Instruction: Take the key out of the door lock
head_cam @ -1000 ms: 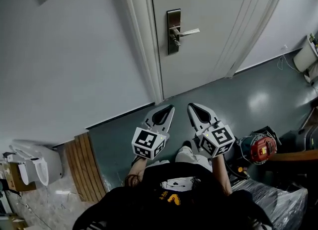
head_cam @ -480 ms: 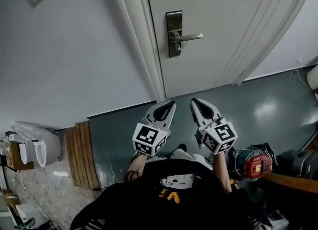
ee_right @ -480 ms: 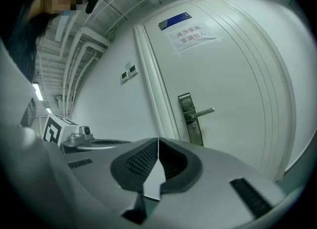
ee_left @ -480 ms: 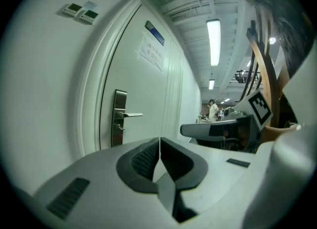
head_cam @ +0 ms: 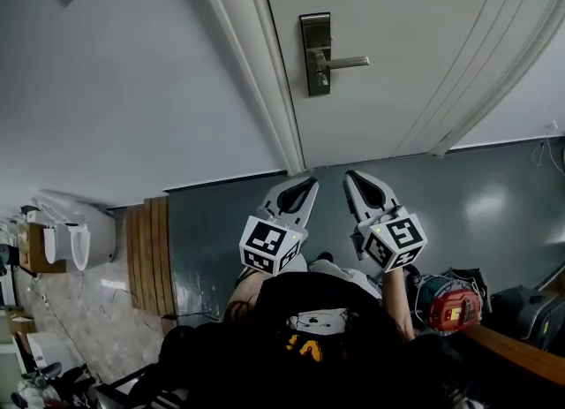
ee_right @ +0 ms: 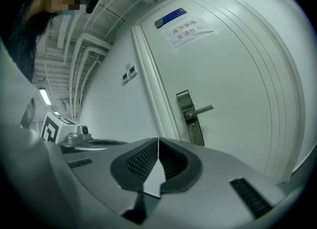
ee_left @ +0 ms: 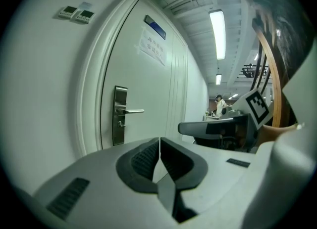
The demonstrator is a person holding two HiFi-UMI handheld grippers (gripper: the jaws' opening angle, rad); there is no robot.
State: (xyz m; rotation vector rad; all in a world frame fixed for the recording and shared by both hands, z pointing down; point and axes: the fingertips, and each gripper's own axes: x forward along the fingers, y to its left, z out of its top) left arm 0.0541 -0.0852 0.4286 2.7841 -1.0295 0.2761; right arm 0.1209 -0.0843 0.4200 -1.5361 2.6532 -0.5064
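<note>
Approach step: grey L gripper (head_cam: 303,185) & R gripper (head_cam: 350,177), jaws pressed together, empty, well short of brushed-steel door lock plate (head_cam: 316,41); next: reach, open round key (too small to spot).

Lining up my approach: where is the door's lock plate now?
Head view, top centre: the lock plate sits by the left edge of the door, lever handle pointing right.

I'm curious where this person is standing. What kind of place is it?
Probably an indoor hallway in an office or workshop building. There's a closed white door with a metal lever handle, a paper notice taped on it, and long ceiling lights overhead.
</note>
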